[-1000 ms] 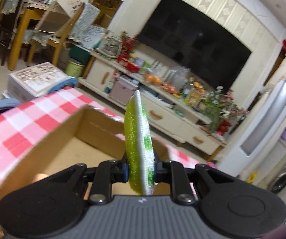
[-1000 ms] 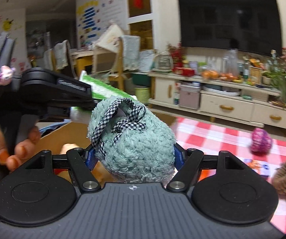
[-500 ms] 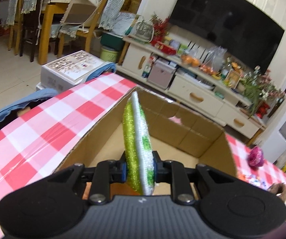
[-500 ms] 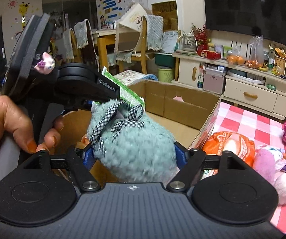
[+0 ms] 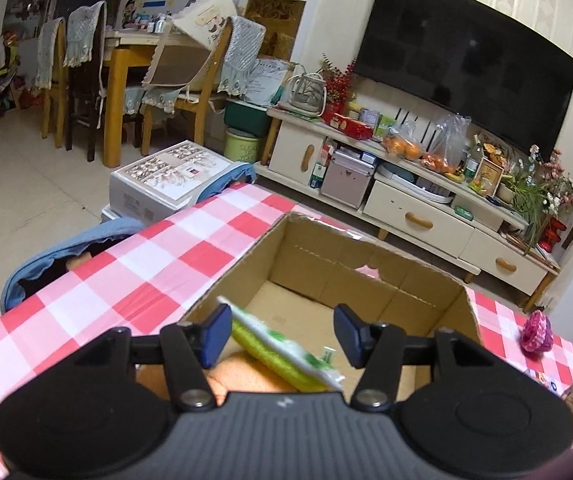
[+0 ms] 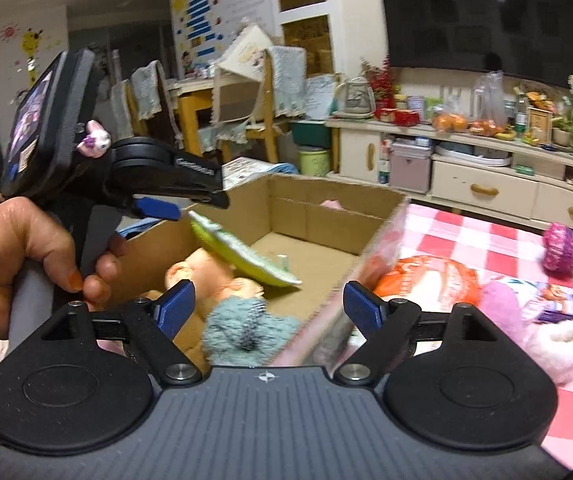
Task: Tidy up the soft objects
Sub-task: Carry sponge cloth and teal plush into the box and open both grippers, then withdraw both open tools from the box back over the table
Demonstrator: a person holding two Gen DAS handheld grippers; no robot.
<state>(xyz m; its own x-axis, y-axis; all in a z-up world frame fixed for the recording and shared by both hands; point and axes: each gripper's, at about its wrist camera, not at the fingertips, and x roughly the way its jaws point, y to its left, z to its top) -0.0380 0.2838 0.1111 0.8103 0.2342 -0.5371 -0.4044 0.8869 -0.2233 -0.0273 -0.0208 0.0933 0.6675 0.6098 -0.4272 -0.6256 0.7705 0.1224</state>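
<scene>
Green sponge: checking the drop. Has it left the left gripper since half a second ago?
Yes. The sponge has dropped free of the open left gripper, tilted, into the box.

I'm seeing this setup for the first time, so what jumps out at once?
The open cardboard box on the red-checked tablecloth, with a green sponge and a teal fluffy pouch inside. Both the left gripper and right gripper hang open above it. More soft toys, such as a magenta knitted ball, lie to its right.

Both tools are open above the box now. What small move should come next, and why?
Probably swing the right tool toward the white fluffy slipper on the checked tablecloth: the green scrub pad and teal fuzzy pouch are already dropping into the cardboard box.
</scene>
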